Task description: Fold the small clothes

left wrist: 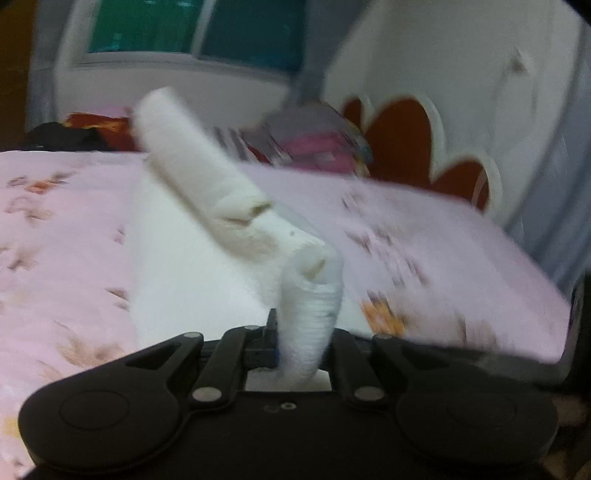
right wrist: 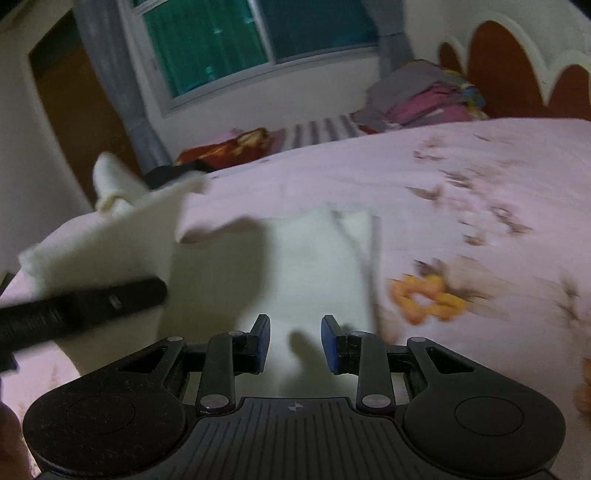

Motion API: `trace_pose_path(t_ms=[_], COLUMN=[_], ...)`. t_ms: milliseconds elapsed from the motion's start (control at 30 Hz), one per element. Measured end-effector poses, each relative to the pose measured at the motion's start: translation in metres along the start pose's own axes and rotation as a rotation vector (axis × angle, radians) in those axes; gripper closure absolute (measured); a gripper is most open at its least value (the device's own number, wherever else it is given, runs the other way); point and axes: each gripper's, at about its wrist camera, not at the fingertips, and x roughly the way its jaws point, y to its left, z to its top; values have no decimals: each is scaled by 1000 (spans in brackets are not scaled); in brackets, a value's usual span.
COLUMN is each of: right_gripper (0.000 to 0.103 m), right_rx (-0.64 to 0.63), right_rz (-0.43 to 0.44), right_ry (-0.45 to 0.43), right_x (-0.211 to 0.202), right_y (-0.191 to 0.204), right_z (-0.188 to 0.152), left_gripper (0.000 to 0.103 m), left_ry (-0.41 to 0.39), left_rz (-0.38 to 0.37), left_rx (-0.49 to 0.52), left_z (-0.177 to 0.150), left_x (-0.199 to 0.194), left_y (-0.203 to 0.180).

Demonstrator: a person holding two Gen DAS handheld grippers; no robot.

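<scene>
The left wrist view sits just behind its gripper (left wrist: pixel 303 332), close above the bed (left wrist: pixel 74 258), and looks forward and down along the fingers toward the headboard (left wrist: pixel 406 147) and window (left wrist: pixel 147 26). The right wrist view sits likewise behind the right gripper (right wrist: pixel 294 343), tilted, facing the same way. Both share the white cloth (left wrist: pixel 192 266), bed, clothes pile (right wrist: pixel 424 96), window and headboard.
</scene>
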Motion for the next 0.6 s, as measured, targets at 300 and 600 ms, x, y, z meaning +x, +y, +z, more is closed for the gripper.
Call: trace_pose_path(t_ms=[300,600], right_gripper=[72,72], right_rx=[48,55], right_rz=[-36,89], right_ry=[-14,22], right_x=[-26,-4], right_y=[-35,-24], right_z=[-5,14], left_gripper=[67,50], left_ry=[132,139], left_rz=[-67,-80], left_rx=[117,99], left_z=[-37,-37], left_x=[22,-24], left_y=[-27,1])
